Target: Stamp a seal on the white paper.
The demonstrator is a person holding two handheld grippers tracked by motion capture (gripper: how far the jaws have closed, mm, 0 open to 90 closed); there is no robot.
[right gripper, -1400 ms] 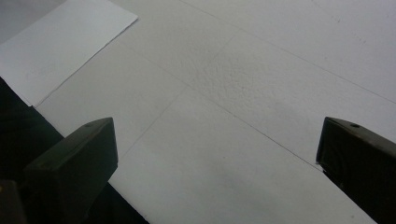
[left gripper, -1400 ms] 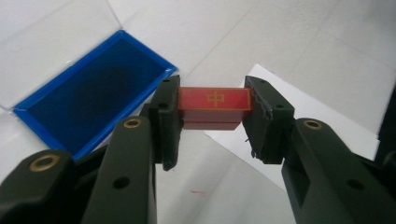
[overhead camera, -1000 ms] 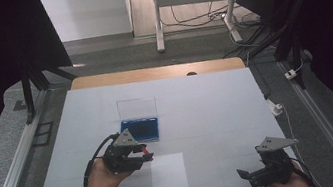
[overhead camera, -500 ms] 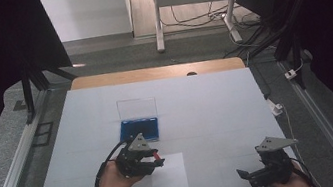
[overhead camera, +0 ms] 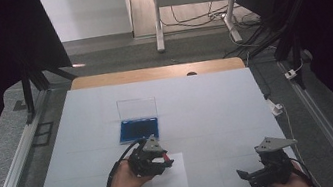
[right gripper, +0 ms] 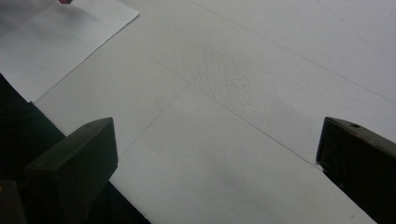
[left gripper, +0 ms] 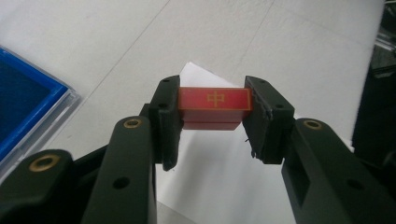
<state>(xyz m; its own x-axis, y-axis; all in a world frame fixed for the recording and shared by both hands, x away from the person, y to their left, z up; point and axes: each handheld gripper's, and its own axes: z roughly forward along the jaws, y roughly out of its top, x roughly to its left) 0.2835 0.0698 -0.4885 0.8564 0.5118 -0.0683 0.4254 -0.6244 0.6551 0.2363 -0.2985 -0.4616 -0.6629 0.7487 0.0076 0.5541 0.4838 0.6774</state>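
**Red tile clamped in the left gripper above the white sheet**

At the far left of the table (overhead camera: 205, 92), a pale grey-white work surface with faint seams, lies a shallow blue plastic case (overhead camera: 138, 129) with its clear lid (overhead camera: 137, 109) standing open at the back. In the left gripper view a corner of this case (left gripper: 25, 100) shows at the left edge, just beside the near jaw.

Just in front of the case, the left gripper (overhead camera: 161, 160) is held in the person's left hand (overhead camera: 125, 181), a dark sleeve coming in from the bottom edge. Its two black jaws are closed on a small red rectangular tile (left gripper: 214, 106) with a gold character printed on its upper face; the tile sits squarely between the jaw pads, gripped at its two short ends. In the high view the tile shows as a small red spot (overhead camera: 167, 162) at the gripper's tip. Below it lies a white paper sheet (overhead camera: 169, 184), flat on the table near the front edge; whether the tile touches the paper cannot be told.

Further right, well apart from the sheet, the right gripper (overhead camera: 248, 175) rests low at the table's front right corner. In the right gripper view its jaws stand wide apart with nothing between them, bare table beneath, and a corner of the paper sheet (right gripper: 56, 42) at upper left.
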